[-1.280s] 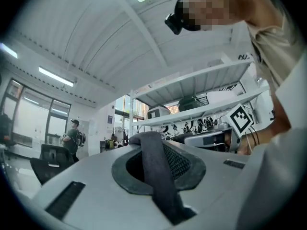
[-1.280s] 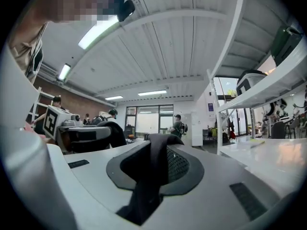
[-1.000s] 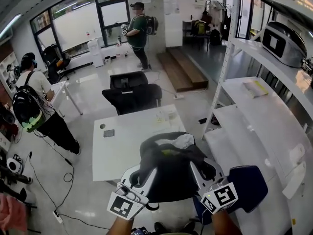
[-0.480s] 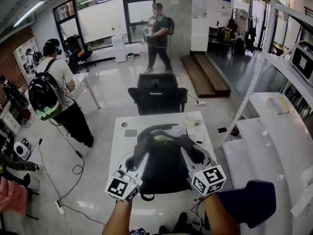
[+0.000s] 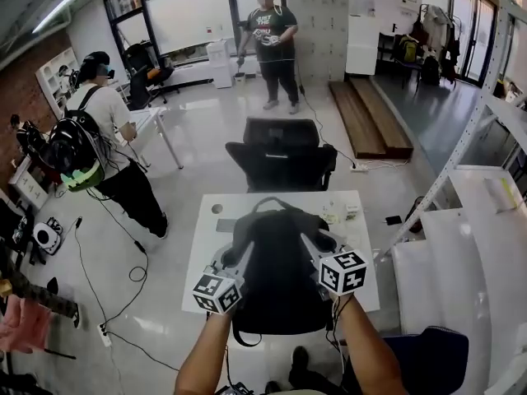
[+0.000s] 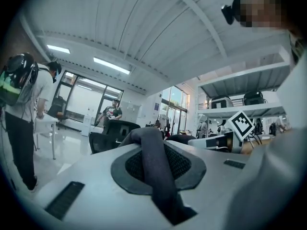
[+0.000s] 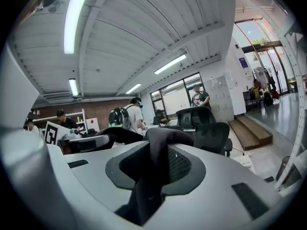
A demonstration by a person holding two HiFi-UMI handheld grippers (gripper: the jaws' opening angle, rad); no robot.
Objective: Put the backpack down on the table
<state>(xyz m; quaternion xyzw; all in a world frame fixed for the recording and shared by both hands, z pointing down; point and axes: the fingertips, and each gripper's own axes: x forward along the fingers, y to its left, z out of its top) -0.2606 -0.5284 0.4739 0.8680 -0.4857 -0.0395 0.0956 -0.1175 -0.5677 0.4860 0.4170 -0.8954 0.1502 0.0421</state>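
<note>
A dark backpack (image 5: 276, 274) hangs by its two shoulder straps over the white table (image 5: 362, 282). Its lower end reaches past the table's near edge, and whether it rests on the top I cannot tell. My left gripper (image 5: 233, 258) is shut on the left strap (image 6: 154, 166), which runs up between the jaws in the left gripper view. On the other side, my right gripper (image 5: 316, 244) is shut on the right strap (image 7: 156, 162). The grey carry loop (image 5: 274, 206) points toward the table's far side.
A black office chair (image 5: 284, 159) stands behind the table. Small items (image 5: 339, 214) lie at its far right corner. A person with a backpack (image 5: 99, 155) stands left, another (image 5: 270, 39) far back. White shelving (image 5: 482, 220) is right, a blue chair (image 5: 428, 360) near right.
Both grippers have carried the backpack from beside the shelving over the white table and lower. The head view has swung left, so the table now lies straight ahead.
</note>
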